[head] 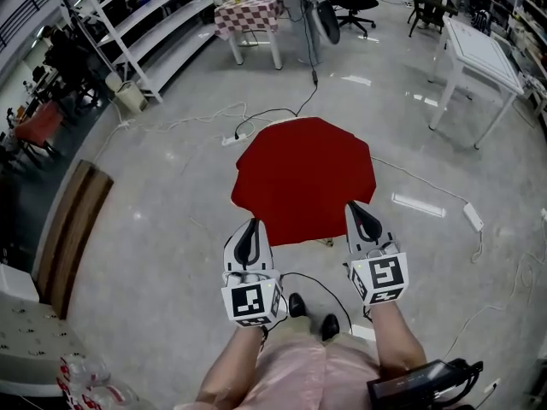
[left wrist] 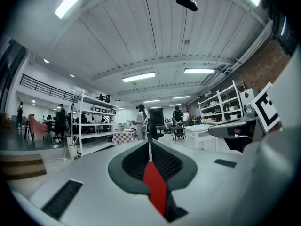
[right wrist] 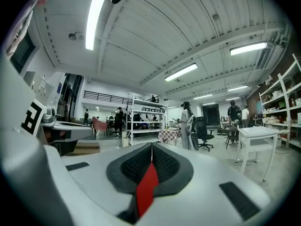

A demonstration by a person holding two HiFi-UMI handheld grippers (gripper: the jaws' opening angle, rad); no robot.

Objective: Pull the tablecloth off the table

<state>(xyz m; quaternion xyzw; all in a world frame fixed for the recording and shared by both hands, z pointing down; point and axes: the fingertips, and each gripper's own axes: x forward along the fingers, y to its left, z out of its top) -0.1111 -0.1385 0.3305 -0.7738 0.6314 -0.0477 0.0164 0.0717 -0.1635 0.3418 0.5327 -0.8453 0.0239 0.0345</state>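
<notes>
**Head view:** the tablecloth [head: 303, 178] is a plain, deep red sheet with an angular, many-sided outline. It is spread flat and smooth above the grey floor [head: 171, 186], straight ahead of the person. It hides what carries it, apart from a pale sliver [head: 289, 120] at its far edge. The left tool [head: 251, 229] and the right tool [head: 359, 213] reach level to the near edge, one at each near corner, with their marker cubes facing up. Dark cables [head: 256, 114] trail over the floor beyond the cloth. Further off are a small table with a checked cover [head: 248, 14], white shelving [head: 145, 24] and a white table [head: 479, 49]. The person's dark shoes [head: 297, 304] show below the tools.

**Left gripper view:** only here is the grip plain. The left tool [left wrist: 149, 149] has its jaws pressed together, and a narrow red fold of tablecloth [left wrist: 156, 187] is pinched between the dark ribbed pads [left wrist: 134, 161]. The rest of the cloth is out of sight. The view shows the room at eye level instead: ceiling strip lights [left wrist: 138, 76], shelving [left wrist: 94, 126] and people standing far off.

**Right gripper view:** the right tool [right wrist: 151, 150] is likewise clamped tight on a red strip of tablecloth [right wrist: 146, 187] that runs back between its pads [right wrist: 167, 166]. A person with a backpack [right wrist: 189, 126] stands beside an office chair, and the white table [right wrist: 256, 133] is at the right
</notes>
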